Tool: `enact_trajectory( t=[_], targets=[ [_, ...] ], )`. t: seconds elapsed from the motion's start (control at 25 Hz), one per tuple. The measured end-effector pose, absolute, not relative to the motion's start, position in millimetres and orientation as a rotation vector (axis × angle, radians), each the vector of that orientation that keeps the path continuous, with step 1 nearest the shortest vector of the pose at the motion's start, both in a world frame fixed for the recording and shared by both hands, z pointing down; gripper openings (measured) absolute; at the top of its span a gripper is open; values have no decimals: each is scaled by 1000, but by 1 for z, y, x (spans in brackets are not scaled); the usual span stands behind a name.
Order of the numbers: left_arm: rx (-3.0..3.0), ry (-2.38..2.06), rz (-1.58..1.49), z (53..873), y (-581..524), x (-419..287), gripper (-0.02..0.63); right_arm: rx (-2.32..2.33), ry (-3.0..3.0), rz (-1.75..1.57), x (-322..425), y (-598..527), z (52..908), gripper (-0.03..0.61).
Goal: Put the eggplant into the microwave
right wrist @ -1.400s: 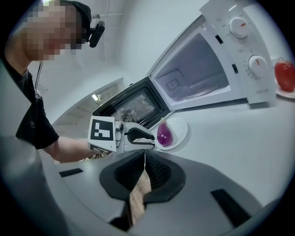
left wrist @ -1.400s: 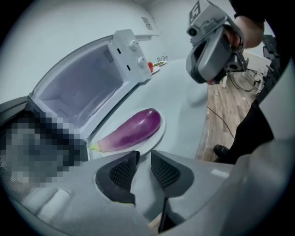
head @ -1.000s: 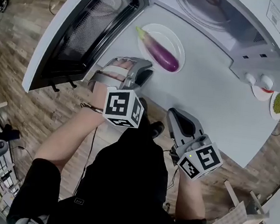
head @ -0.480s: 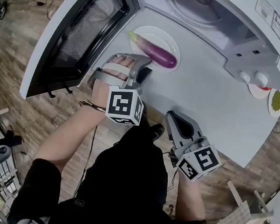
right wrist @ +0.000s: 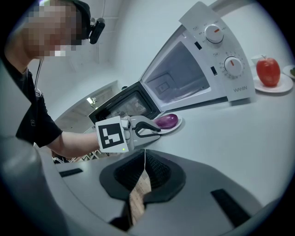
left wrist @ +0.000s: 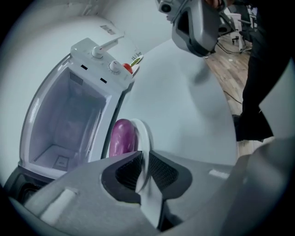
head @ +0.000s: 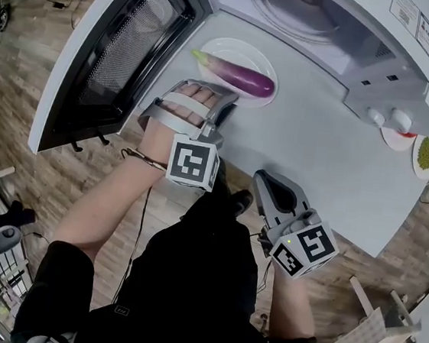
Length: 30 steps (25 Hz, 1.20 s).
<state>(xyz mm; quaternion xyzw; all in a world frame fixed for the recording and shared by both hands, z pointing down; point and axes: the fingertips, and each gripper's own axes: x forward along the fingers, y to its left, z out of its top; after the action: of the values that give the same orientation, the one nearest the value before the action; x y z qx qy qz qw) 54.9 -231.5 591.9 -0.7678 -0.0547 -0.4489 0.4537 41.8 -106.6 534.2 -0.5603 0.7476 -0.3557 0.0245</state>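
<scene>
**Left jaws are now clamping the plate, not the eggplant**

The eggplant [head: 237, 75] is still lying on its white plate [head: 236, 45] on the table [head: 316, 155], just in front of the open microwave [head: 411, 66], so nothing's inside yet.

What's changing is the left gripper [left wrist: 143, 169]. A second ago it was hanging back from the plate. Since then it's been sliding in and rolling over, and its jaws have just been closing. Now they're pinching the near rim of the plate between the pads, with the eggplant sitting right past them in the left gripper view.

So I'm guessing the veg is going in plate and all, rather than getting grabbed directly. That seems sensible to me, since a glossy rounded thing like that is probably slippery to pinch. The grip is only on a thin edge though, so I'm expecting the plate to want to tip as it lifts, and the eggplant could roll.

The door [head: 121, 49] is hanging wide open off to the left, so the way in is looking free.

The right gripper [right wrist: 144, 161] isn't doing anything. Its jaws are pressed together on nothing and it's sitting by the table's near edge, well apart from the plate.
</scene>
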Motion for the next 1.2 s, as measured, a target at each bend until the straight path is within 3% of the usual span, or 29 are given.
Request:
enact_trajectory(
  t=[0.4, 1.2],
  targets=[
    [-1911, -148, -1111, 593, -229, 55, 46, -1714, 2318, -1080, 30, -105, 537, 17],
    [-1783, 53, -832, 580, -228, 45, 17, -1686, 2362, -1038, 12, -102, 546, 17]
  ],
)
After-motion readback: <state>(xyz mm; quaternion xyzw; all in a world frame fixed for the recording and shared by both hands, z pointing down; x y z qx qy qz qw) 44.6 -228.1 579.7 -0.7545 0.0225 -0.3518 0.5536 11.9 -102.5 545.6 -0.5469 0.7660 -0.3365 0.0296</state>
